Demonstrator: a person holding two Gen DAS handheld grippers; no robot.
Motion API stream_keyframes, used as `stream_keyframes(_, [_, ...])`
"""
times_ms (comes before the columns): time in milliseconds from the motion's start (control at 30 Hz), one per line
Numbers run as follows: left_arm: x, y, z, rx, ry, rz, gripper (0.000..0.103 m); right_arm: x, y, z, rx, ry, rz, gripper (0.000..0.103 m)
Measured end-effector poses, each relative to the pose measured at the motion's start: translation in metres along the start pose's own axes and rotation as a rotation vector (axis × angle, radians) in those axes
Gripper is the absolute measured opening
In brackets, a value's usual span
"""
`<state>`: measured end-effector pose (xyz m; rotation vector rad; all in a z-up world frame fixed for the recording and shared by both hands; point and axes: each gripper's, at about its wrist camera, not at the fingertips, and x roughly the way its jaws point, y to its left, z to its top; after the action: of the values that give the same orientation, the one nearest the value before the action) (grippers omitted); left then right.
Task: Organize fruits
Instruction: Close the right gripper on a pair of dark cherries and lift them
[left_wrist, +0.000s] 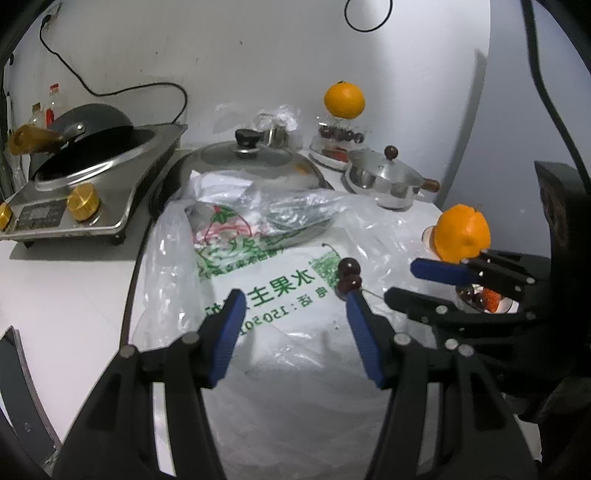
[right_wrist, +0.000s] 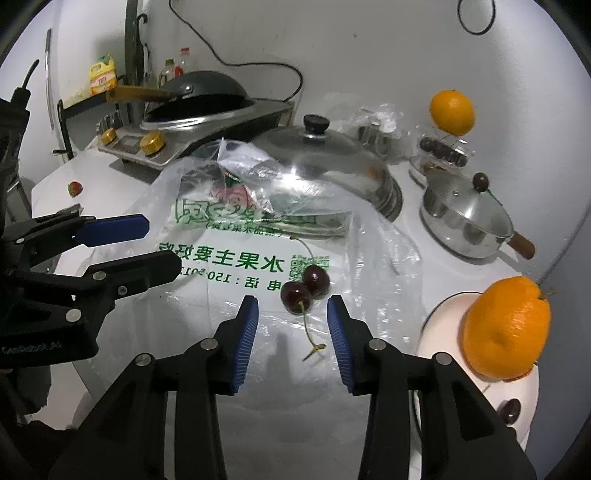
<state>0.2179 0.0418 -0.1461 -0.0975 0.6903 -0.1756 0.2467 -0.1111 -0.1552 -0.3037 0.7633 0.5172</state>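
Observation:
Two dark cherries (right_wrist: 306, 288) lie on a clear plastic bag (right_wrist: 229, 258) with green print, just ahead of my open right gripper (right_wrist: 291, 306). They also show in the left wrist view (left_wrist: 349, 275), by the right fingertip of my open left gripper (left_wrist: 293, 302). An orange (right_wrist: 506, 328) sits on a white plate (right_wrist: 443, 314) with a cherry (right_wrist: 509, 410) at the right. A second orange (right_wrist: 451, 112) rests on a clear box of cherries (right_wrist: 443, 149) at the back. A strawberry (right_wrist: 74, 188) lies far left. My left gripper (right_wrist: 155, 243) also shows in the right wrist view.
A large pot lid (right_wrist: 321, 162) lies behind the bag. A small steel pot (right_wrist: 465, 218) with a cherry on its lid stands right of it. An induction stove (right_wrist: 192, 129) with a black wok (right_wrist: 203, 92) is at the back left, with bottles by the wall.

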Motion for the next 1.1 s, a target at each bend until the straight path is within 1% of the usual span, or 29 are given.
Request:
stream_keyframes(533, [0.025,0.017,-0.004,-0.015,0.043,0.003,0.058,0.047,-0.006,0.008,0.058,0.074,0.024,0.041])
stream_keyframes(800, [0.036,0.022,-0.003,-0.020,0.057,0.016,0.058,0.059,-0.011,0.010,0.086,0.095,0.021,0.041])
stream_keyframes(1100, [0.038,0.021,-0.002,-0.024,0.061,0.020,0.058,0.070,-0.011,0.007,0.100,0.129,0.014,0.041])
